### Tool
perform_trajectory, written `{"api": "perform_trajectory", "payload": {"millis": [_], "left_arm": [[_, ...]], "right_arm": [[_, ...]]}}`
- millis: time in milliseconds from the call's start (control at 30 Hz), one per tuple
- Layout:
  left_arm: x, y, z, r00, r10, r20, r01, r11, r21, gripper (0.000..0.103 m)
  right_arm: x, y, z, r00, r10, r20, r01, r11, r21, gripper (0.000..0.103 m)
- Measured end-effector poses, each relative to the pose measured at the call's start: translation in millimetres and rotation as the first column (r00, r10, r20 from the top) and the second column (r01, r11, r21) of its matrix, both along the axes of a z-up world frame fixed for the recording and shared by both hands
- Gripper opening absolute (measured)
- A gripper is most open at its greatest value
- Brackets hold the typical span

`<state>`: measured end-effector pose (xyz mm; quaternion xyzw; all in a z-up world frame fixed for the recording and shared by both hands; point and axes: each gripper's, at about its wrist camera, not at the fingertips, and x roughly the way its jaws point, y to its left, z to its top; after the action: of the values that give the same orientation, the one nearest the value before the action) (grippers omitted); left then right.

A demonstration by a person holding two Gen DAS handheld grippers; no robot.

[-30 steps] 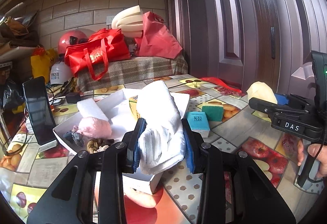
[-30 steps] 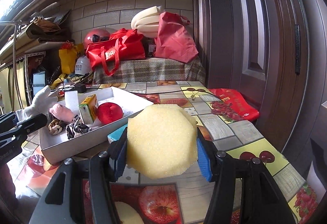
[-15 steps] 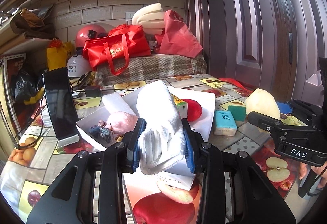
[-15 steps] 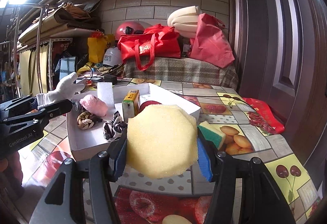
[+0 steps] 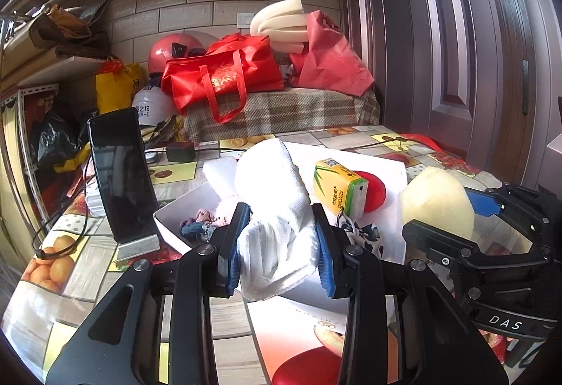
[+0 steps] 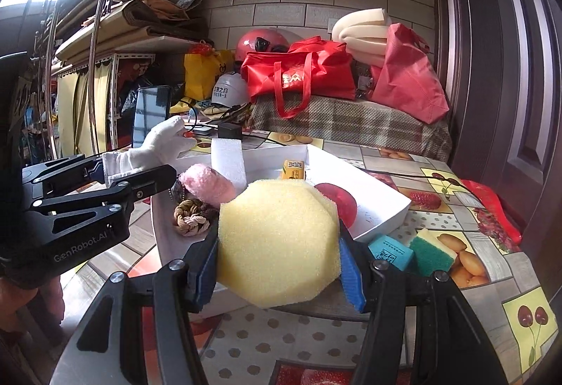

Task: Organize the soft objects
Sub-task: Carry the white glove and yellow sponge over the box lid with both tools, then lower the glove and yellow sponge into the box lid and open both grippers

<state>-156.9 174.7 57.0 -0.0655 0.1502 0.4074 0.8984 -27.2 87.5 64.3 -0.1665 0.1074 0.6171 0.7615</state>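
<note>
My left gripper (image 5: pixel 279 244) is shut on a white glove (image 5: pixel 272 206), held above the near edge of the white box (image 5: pixel 393 170). It also shows in the right wrist view (image 6: pixel 105 174), glove (image 6: pixel 154 142) pointing over the box's left side. My right gripper (image 6: pixel 277 262) is shut on a yellow sponge (image 6: pixel 279 242), just in front of the box (image 6: pixel 383 202). The sponge also shows in the left wrist view (image 5: pixel 435 198). The box holds a pink fluffy item (image 6: pixel 209 184), white foam strip (image 6: pixel 228 162), braided rope knot (image 6: pixel 191 218), yellow carton (image 5: pixel 339 186) and red ball (image 5: pixel 374 190).
A teal packet (image 6: pixel 391 251) and a green-yellow scouring sponge (image 6: pixel 433 249) lie on the table right of the box. A phone on a stand (image 5: pixel 121 174) stands left of it. Red bags (image 5: pixel 224 76), helmets and foam pile up behind the table. A door is on the right.
Both grippers have swung left and closer to the box, still holding the glove and the sponge. The right gripper now sits close beside the left one, by the box's front edge.
</note>
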Motion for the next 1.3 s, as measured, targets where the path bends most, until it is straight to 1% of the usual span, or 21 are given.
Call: {"api": "perform_trajectory", "payload": {"millis": [233,400,533,600,667,733,833,900,967,1033,1100,1200,1300], "left_arm": [[4,22,-1,0.999,0.051,-0.011,-0.051,0.999,-0.001,0.035],[9,43,-3,0.995,0.096,-0.02,-0.096,0.995,-0.008,0.035],[18,58,-4,0.994,0.103,-0.039,-0.103,0.995,-0.007,0.035],[23,62,-4,0.994,0.098,-0.046,-0.098,0.995,0.004,0.035],[28,65,-3,0.994,0.091,-0.055,-0.09,0.996,0.013,0.035],[33,67,-3,0.995,0.079,-0.065,-0.078,0.997,0.019,0.035],[43,70,-5,0.995,0.026,-0.097,-0.025,1.0,0.004,0.035],[50,70,-5,0.993,-0.011,-0.116,0.011,1.0,0.003,0.035],[57,68,-6,0.989,-0.044,-0.14,0.045,0.999,0.008,0.034],[65,65,-7,0.983,-0.074,-0.167,0.078,0.997,0.019,0.034],[71,65,-8,0.978,-0.093,-0.188,0.099,0.995,0.023,0.034],[74,73,-9,0.975,-0.112,-0.191,0.11,0.994,-0.021,0.034],[72,79,-10,0.978,-0.108,-0.178,0.101,0.994,-0.05,0.034]], "right_arm": [[-8,28,-4,0.999,0.048,-0.017,-0.049,0.997,-0.054,0.059],[-11,55,-8,0.994,0.109,-0.031,-0.112,0.987,-0.118,0.059],[-7,76,-13,0.989,0.137,-0.062,-0.146,0.973,-0.179,0.059],[0,86,-16,0.988,0.131,-0.084,-0.146,0.968,-0.205,0.059],[7,93,-16,0.989,0.108,-0.097,-0.127,0.968,-0.216,0.059],[15,98,-16,0.993,0.075,-0.092,-0.093,0.972,-0.215,0.059],[32,103,-13,0.996,-0.016,-0.09,-0.002,0.98,-0.197,0.059],[47,104,-11,0.989,-0.093,-0.113,0.071,0.981,-0.183,0.059],[58,103,-10,0.98,-0.139,-0.145,0.113,0.979,-0.171,0.059],[62,104,-10,0.975,-0.152,-0.16,0.124,0.977,-0.173,0.059],[59,102,-9,0.977,-0.159,-0.142,0.136,0.977,-0.162,0.058],[62,101,-8,0.974,-0.165,-0.153,0.142,0.978,-0.155,0.059],[59,103,-8,0.977,-0.166,-0.133,0.146,0.977,-0.154,0.059]]}}
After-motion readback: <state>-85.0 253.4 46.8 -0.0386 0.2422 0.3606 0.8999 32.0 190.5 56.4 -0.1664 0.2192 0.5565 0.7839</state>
